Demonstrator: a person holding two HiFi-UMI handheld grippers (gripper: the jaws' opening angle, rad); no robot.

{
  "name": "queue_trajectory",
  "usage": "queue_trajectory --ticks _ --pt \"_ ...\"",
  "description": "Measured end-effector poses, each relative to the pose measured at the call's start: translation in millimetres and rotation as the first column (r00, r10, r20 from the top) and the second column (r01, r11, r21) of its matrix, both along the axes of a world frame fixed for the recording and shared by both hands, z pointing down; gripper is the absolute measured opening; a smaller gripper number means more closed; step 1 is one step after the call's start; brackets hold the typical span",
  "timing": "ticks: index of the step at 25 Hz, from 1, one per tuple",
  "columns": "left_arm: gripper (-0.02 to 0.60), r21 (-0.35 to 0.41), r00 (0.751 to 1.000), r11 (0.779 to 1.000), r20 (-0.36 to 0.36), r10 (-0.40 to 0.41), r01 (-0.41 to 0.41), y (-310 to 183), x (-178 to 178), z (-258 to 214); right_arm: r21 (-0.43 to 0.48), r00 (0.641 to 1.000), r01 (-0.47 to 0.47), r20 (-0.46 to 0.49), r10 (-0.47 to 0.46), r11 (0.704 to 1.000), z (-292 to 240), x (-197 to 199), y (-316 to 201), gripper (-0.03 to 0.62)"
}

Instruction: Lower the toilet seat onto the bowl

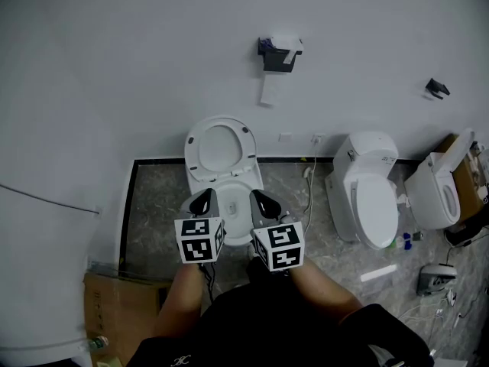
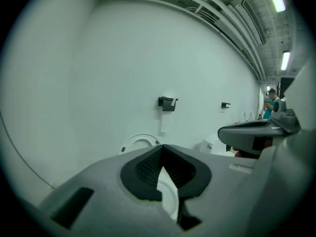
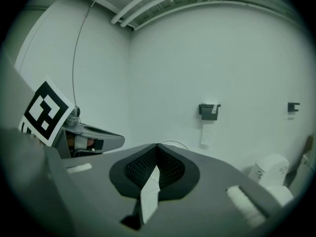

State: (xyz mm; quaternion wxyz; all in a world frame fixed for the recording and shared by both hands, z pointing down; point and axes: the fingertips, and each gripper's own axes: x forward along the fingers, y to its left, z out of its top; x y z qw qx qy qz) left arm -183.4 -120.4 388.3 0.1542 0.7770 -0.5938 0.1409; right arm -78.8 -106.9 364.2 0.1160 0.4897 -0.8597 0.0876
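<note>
Beyond left tool (image 1: 203,196), raised toilet seat (image 1: 248,148)

Mock-up washroom: three toilets (image 1: 374,190) side by side against one bare white wall (image 1: 114,52).

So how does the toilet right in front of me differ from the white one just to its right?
The near toilet has its seat raised against the wall, leaving the bowl open; the right toilet has its lid down over the bowl. The near toilet shows no tank behind the seat, while the right toilet has a bulky rear section behind its lid. Both are white and stand on the tiled floor by the wall.
</note>
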Motion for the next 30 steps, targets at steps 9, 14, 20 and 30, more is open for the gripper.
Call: queue_trajectory --ticks 9,14,20,30 --pt "0.034 0.018 0.983 1.0 0.183 0.021 -0.025 -99.4 -5.2 10.7 -0.036 1.0 0.005 0.021 -0.004 0.999 12.1 11.2 -76.9 0.009" --pt "0.062 0.01 0.949 0.998 0.309 0.055 -0.062 -166.5 -12.6 24.0 -0.07 1.0 0.001 0.018 0.0 0.998 23.6 20.6 -118.9 0.009" --pt "0.085 -0.02 0.819 0.991 0.56 0.122 -0.134 -245.8 -20.4 45.0 -0.104 1.0 -0.01 0.015 0.011 0.995 39.7 35.4 -163.4 0.009" --pt "0.132 -0.17 0.546 0.953 0.787 0.285 -0.253 -348.6 -22.8 101.7 -0.158 0.999 -0.034 0.011 0.036 0.987 64.0 58.0 -217.9 0.009"
